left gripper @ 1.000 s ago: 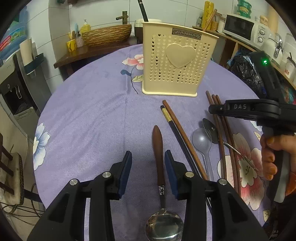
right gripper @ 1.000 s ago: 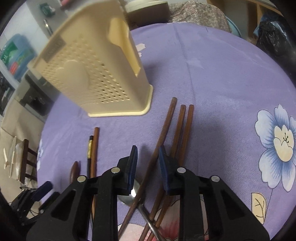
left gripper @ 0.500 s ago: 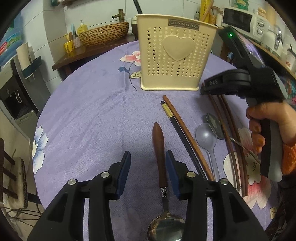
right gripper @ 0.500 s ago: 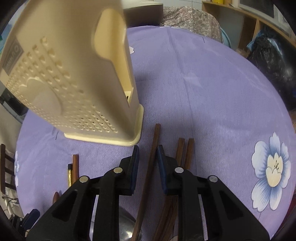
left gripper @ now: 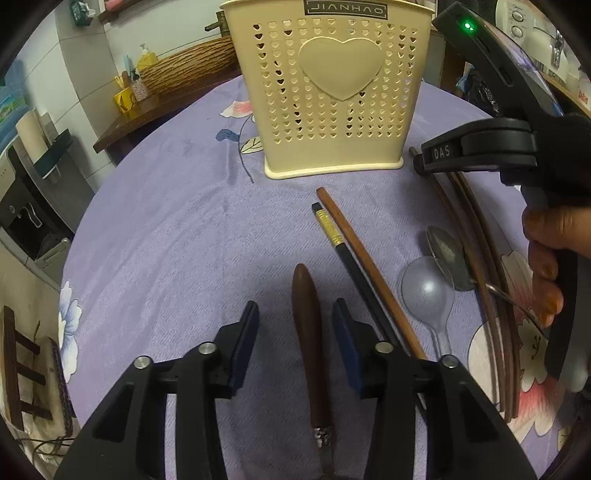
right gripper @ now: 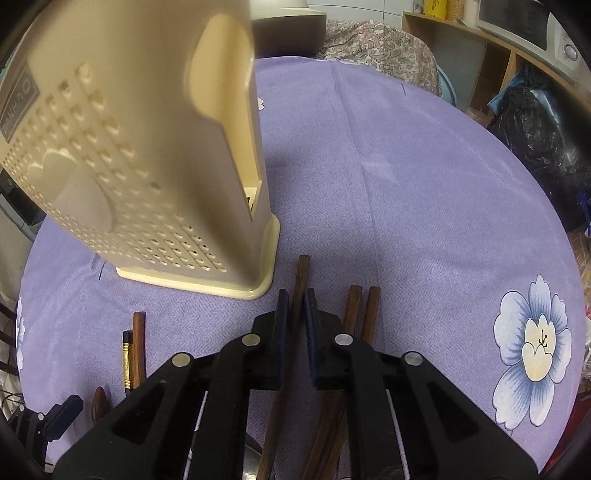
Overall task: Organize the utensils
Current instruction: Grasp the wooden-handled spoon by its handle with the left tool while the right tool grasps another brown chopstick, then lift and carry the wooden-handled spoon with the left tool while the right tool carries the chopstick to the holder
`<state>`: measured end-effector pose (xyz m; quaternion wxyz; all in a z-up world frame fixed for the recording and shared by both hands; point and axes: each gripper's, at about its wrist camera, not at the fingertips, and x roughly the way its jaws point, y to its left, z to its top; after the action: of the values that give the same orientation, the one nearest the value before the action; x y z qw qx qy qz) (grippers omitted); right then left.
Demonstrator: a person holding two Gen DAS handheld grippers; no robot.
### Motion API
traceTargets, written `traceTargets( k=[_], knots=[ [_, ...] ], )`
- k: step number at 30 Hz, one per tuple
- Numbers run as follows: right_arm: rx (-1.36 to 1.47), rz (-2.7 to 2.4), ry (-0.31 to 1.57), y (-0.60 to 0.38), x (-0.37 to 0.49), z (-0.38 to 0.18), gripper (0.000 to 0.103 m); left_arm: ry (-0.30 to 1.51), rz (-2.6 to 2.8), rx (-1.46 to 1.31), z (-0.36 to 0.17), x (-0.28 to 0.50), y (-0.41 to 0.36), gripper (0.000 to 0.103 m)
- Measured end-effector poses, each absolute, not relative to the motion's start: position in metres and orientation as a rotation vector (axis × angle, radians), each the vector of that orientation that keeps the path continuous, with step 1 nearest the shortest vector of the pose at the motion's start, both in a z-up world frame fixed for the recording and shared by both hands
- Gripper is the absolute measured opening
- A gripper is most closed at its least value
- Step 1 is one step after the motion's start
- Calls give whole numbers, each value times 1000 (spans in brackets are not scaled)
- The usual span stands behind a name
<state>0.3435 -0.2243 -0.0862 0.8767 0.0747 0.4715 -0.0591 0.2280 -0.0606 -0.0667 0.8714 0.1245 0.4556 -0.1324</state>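
Home kitchen/dining corner. Round table under a purple floral tablecloth point(left gripper: 166, 229), white tiled wall behind, wicker basket point(left gripper: 184, 68) on a wooden side counter, microwave point(right gripper: 532, 26) on a wooden shelf, water dispenser point(left gripper: 22, 206) at left, black trash bag point(right gripper: 535, 140).

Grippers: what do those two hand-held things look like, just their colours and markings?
Both are matte black plastic with silver screws and dark blue pads on the jaws. The right gripper shows white "DAS" lettering, a green light on top and a grey handle; the left gripper shows no lettering here.
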Motion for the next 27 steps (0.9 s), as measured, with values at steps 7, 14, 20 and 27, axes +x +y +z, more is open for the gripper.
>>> traceTargets(
  k=[7, 14, 20, 27],
  knots=[
    [214, -102, 972, -227, 333, -86, 9, 961, -294, 256, -65, 230, -69, 17],
    [263, -55, 898, -230, 311, -73, 7, 912, -306, 193, -46, 226, -61, 17],
    [310, 32, 790, -230, 280, -42, 7, 824, -306, 109, -16, 219, -46, 17],
    [254, 165, 609, -223, 221, 21, 7, 722, -300, 39, 17, 203, -29, 16]
  ],
)
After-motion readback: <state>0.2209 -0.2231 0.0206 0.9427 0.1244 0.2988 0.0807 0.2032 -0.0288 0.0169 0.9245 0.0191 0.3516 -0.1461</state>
